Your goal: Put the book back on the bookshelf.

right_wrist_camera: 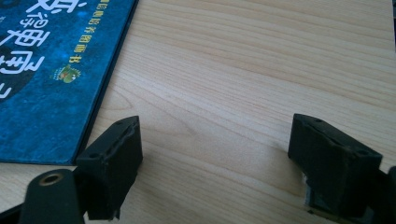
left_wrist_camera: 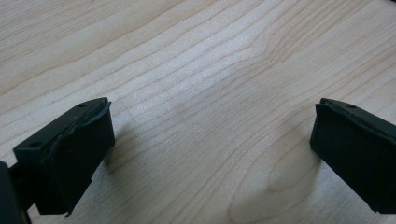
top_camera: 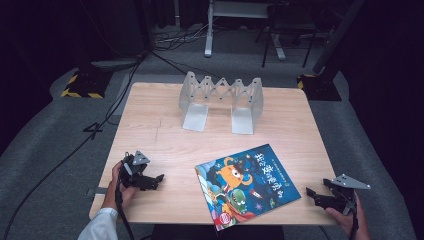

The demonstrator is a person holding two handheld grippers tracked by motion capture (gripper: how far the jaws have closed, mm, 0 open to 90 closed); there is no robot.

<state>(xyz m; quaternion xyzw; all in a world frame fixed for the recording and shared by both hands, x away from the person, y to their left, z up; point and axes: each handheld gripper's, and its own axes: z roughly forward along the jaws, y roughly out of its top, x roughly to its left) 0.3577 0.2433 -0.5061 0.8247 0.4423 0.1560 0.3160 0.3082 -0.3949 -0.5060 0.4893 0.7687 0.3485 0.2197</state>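
Both grippers rest at the table's (top_camera: 150, 107) near edge, one at each side, jaws spread wide with bare wood between them. Left gripper (top_camera: 155, 181) sits near the left corner, held by a hand (top_camera: 120, 182), well apart from the book (top_camera: 247, 185). Right gripper (top_camera: 312, 194) lies at the right edge, near the book's right side. That book lies flat, cover up, tilted, between the two grippers. A folding rack (top_camera: 221, 102) stands at the far side.

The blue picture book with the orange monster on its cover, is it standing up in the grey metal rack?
No, the blue picture book lies flat on the wooden table, in front of the grey metal rack.
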